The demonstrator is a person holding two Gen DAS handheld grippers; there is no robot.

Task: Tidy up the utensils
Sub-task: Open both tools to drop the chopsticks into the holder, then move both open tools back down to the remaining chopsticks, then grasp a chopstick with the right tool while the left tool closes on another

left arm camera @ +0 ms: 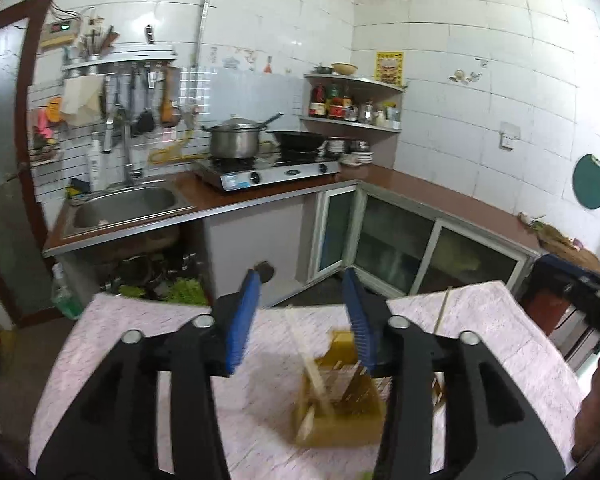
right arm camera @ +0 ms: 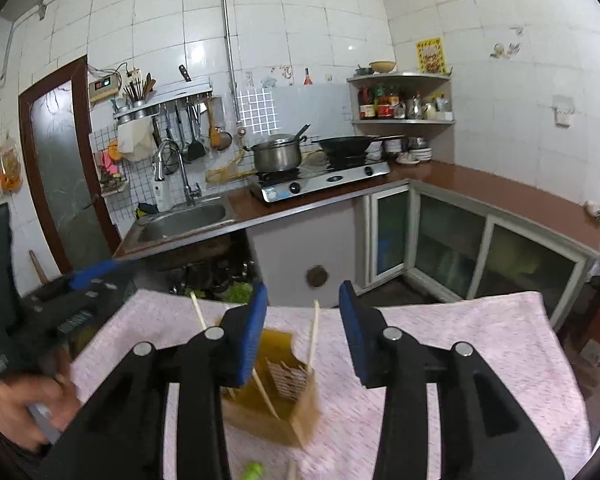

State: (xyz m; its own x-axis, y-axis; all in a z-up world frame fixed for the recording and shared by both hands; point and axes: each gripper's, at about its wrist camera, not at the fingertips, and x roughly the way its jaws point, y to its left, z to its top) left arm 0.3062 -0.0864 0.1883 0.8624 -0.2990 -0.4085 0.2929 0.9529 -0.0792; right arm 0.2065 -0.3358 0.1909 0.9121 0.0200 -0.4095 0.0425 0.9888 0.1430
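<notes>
On the pink surface (right arm camera: 460,340), utensil holder (right arm camera: 276,408) sits under both tongs, left (left arm camera: 302,312) and right (right arm camera: 303,320), parted, empty; chopsticks (right arm camera: 313,332) inside.

Blurred utensil holder (left arm camera: 340,408), chopsticks (right arm camera: 313,336) smeared, green object (right arm camera: 253,470) cut off

Even, soft indoor light; white tiles (right arm camera: 300,12) show small glare. Foreground is motion-blurred, edges bend strongly with dark corners.
</notes>
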